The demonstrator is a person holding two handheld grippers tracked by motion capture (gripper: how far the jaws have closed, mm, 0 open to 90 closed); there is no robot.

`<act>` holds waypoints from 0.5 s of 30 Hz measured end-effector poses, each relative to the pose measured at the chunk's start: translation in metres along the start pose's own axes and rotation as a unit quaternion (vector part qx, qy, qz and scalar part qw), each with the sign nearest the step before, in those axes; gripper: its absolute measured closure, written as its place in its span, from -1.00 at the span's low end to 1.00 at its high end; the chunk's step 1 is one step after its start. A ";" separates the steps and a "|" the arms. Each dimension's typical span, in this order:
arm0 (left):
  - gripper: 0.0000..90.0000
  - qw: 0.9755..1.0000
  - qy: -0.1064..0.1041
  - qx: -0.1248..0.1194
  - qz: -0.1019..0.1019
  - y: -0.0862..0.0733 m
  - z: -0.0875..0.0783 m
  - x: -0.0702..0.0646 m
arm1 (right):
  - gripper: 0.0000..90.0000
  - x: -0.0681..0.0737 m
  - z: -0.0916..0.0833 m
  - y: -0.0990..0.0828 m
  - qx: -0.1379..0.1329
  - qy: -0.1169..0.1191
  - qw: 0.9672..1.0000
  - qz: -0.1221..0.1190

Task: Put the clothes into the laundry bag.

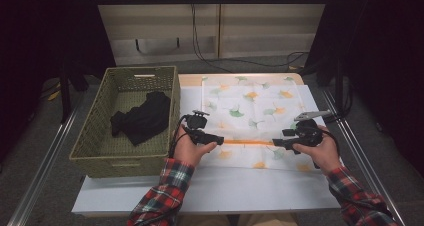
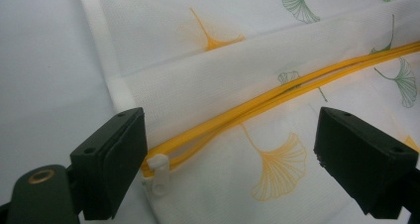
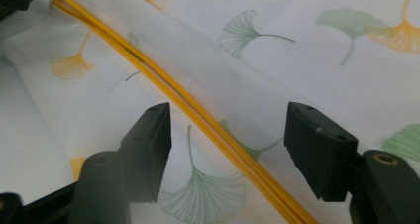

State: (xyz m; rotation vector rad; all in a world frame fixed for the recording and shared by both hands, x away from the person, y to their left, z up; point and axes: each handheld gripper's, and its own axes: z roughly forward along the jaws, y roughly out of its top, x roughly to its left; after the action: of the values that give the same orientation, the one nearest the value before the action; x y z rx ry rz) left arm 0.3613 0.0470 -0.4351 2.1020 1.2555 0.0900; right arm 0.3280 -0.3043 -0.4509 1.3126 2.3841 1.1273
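Both grippers, left and right, hovered wide-jawed over the bag's yellow zipper; next likely gripping the white pull.

Mesh cloth bag matt (plastic zip glossy); basket woven wicker, rough.

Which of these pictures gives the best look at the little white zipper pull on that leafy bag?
The left gripper view: the white zipper pull sits close up at the end of the yellow zipper. The right gripper view shows the zipper itself. In the high view the zipper is a thin orange line, the pull too small to tell.
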 end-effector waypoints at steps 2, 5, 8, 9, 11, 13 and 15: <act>-0.72 1.000 -0.001 0.001 0.001 0.000 0.000 0.000 | -0.15 0.004 0.005 0.002 0.005 0.001 1.000 -0.007; -0.72 1.000 0.000 0.002 0.003 0.000 -0.001 0.000 | -0.10 0.008 0.013 0.005 0.005 0.005 1.000 -0.015; -0.73 1.000 -0.002 0.001 0.002 0.000 -0.001 0.000 | -0.09 0.012 0.023 0.009 0.010 0.006 1.000 -0.029; -0.73 1.000 -0.004 -0.002 -0.003 -0.001 0.000 0.000 | -0.09 0.013 0.026 0.010 0.011 0.005 0.999 -0.033; -0.73 1.000 -0.006 0.003 -0.001 -0.001 0.000 0.000 | -0.06 0.014 0.031 0.012 0.012 0.001 0.999 -0.037; -0.73 1.000 -0.006 0.003 -0.001 -0.002 0.000 0.000 | -0.06 0.014 0.034 0.012 0.008 0.000 0.999 -0.040; -0.73 1.000 -0.006 0.002 -0.002 -0.002 0.000 0.000 | -0.02 0.012 0.041 0.013 0.015 -0.010 0.999 -0.048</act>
State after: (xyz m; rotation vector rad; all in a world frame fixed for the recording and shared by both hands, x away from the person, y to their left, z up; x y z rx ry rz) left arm 0.3598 0.0479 -0.4364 2.1015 1.2526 0.0721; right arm 0.3496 -0.2691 -0.4674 1.1987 2.4300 1.0498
